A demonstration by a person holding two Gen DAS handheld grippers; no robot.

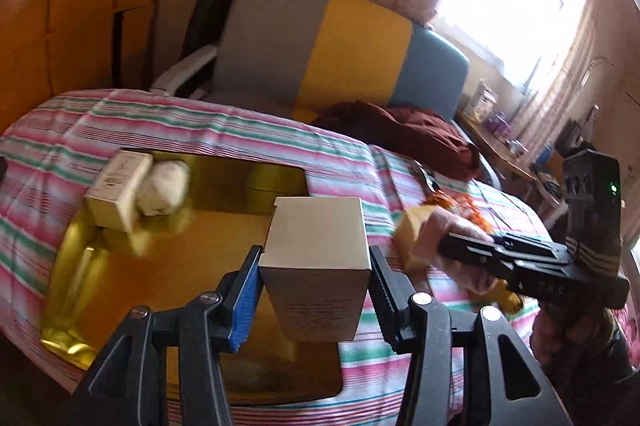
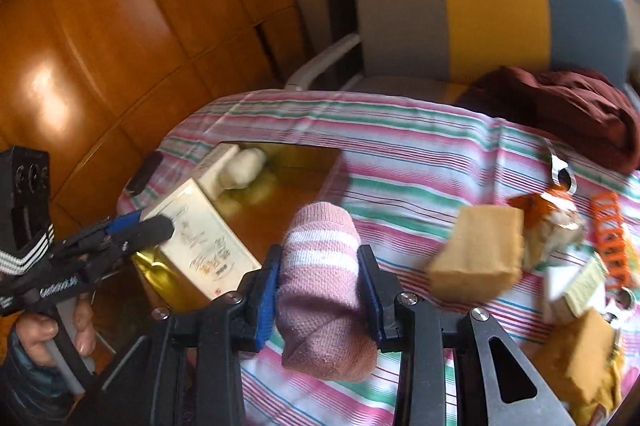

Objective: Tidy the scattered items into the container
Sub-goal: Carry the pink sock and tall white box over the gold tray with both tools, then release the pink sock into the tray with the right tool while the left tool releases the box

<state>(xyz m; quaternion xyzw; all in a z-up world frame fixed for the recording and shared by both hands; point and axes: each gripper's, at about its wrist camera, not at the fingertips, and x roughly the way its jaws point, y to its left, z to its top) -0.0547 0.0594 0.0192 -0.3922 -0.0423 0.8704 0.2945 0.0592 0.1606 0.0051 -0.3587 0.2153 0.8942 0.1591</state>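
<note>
Our left tongs (image 1: 316,290) pinch a white rectangular cardboard box (image 1: 316,266) above the shiny gold tray (image 1: 224,238) on the striped bed (image 1: 360,154); our right tongs (image 2: 320,290) pinch a rolled pink-and-white striped sock (image 2: 324,290) just beside that tray.

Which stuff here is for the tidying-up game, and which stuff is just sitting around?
For the job: gold container, white box in left tool, pink sock in right tool, tan blocks, orange clip.
Just lying about: maroon cloth, chair.
</note>
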